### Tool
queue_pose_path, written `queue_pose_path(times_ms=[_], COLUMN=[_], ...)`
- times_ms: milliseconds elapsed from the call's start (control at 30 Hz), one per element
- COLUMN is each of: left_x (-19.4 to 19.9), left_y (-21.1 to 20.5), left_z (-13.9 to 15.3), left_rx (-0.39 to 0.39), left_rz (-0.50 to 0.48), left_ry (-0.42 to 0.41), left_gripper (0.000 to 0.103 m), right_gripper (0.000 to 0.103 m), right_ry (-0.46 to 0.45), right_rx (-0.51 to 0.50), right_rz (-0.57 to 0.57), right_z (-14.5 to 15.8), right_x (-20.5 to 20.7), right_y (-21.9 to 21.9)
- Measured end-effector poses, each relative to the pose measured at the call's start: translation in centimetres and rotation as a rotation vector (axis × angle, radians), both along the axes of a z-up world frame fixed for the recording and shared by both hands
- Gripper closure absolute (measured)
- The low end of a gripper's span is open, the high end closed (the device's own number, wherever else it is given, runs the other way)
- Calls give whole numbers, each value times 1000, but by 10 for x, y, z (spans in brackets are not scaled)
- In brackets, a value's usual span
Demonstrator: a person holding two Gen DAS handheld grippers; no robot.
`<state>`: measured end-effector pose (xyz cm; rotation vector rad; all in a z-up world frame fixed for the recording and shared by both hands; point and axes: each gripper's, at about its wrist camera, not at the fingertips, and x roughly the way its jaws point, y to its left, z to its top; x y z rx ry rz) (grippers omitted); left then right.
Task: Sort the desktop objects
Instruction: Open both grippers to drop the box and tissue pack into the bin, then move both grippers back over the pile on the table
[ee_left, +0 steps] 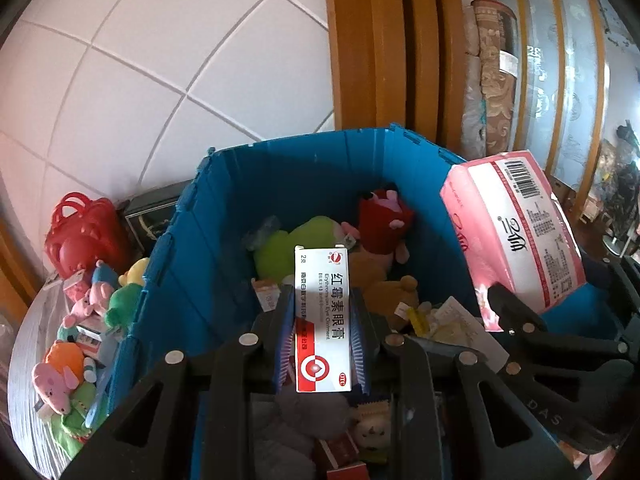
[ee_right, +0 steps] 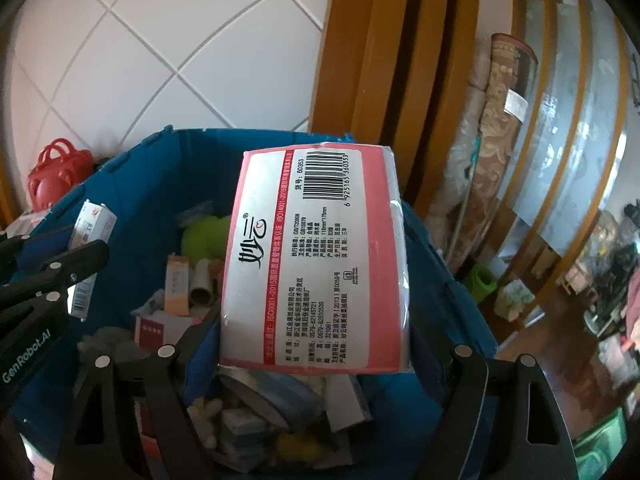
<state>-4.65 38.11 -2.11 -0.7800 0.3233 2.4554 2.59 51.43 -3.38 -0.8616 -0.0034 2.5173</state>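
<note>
My left gripper is shut on a white and red eye ointment box and holds it over the open blue crate. My right gripper is shut on a pink tissue pack and holds it over the same crate. The tissue pack also shows at the right of the left wrist view, and the ointment box at the left of the right wrist view. The crate holds plush toys, small boxes and other items.
Left of the crate, several plush toys and a red basket lie on a grey surface. A white tiled wall is behind. Wooden door frames and rolled fabric stand at the right.
</note>
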Motion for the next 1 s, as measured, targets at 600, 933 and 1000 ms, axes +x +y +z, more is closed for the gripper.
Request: queue_pose_path(times_ms=[600, 933, 1000], left_x=[4, 5, 1], left_y=[-30, -97, -120], left_z=[11, 28, 30], left_rx=[23, 72, 75], left_rz=[72, 148, 187], left_ry=[37, 112, 139], left_gripper=[27, 8, 7], right_gripper=[0, 0, 0], right_ry=[5, 81, 107], right_rx=[15, -41, -50], right_rz=[-30, 72, 108], right_z=[5, 26, 33], right_x=[-3, -5, -10], right_y=[0, -42, -60])
